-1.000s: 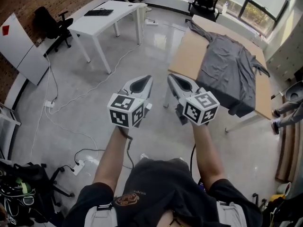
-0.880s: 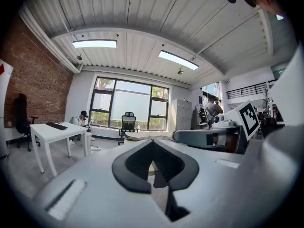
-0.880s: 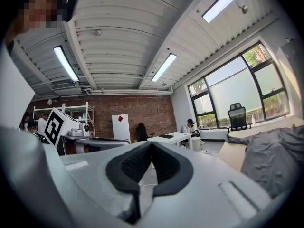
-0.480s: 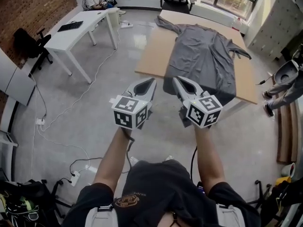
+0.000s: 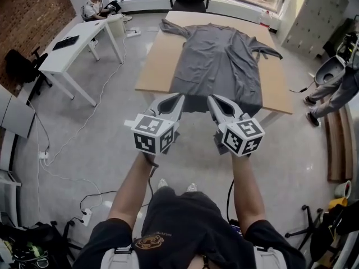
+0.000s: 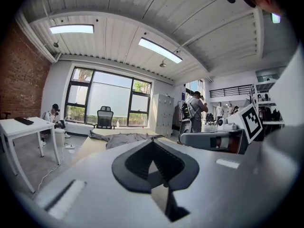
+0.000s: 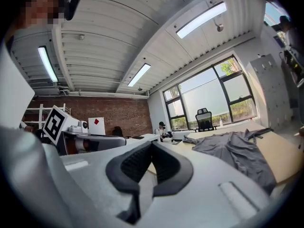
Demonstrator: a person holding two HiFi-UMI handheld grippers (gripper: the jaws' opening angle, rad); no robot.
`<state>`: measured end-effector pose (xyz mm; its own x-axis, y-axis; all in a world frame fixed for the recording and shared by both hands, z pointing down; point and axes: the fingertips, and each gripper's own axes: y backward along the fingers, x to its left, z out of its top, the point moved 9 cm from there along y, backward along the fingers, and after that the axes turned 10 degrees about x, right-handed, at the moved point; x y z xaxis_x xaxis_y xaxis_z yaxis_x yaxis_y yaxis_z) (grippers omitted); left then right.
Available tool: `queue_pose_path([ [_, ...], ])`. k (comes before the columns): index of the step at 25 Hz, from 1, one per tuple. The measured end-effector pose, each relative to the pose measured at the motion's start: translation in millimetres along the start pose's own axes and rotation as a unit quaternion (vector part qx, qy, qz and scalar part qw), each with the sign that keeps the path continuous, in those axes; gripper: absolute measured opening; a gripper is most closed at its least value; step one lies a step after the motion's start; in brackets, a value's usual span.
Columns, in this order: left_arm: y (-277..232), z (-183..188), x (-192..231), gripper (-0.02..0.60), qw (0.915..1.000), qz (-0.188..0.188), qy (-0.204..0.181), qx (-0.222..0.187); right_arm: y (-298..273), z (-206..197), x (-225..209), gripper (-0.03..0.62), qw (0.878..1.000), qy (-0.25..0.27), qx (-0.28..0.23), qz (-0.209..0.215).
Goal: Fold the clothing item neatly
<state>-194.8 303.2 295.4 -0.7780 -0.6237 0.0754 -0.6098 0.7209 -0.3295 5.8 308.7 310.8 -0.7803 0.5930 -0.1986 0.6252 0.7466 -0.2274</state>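
You hold both grippers out in front of you, side by side and well short of the wooden table [image 5: 152, 66]. The left gripper [image 5: 179, 96] has its fingers pressed together with nothing between them, as its own view [image 6: 153, 141] confirms. The right gripper [image 5: 210, 98] is likewise closed and empty in its view [image 7: 151, 143].

The grey long-sleeved garment [image 5: 219, 60] lies spread flat along the table, apart from both grippers. Its near hem hangs over the table edge closest to you. One sleeve reaches toward the far left corner and the other lies out to the right. The garment also shows beyond the closed tips in the left gripper view [image 6: 124, 138] and the right gripper view [image 7: 237, 153].

A white desk [image 5: 73, 43] stands to the left, with a seated person [image 5: 96, 7] at its far end.
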Motion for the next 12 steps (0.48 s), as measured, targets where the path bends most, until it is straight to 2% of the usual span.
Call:
queue_pose_path([
  [12,-89,-7,-17,0.008,0.9975,-0.058,-0.012,0.038,23,-24,-70,0.003,0.996,-0.041,0.016,-0.078],
])
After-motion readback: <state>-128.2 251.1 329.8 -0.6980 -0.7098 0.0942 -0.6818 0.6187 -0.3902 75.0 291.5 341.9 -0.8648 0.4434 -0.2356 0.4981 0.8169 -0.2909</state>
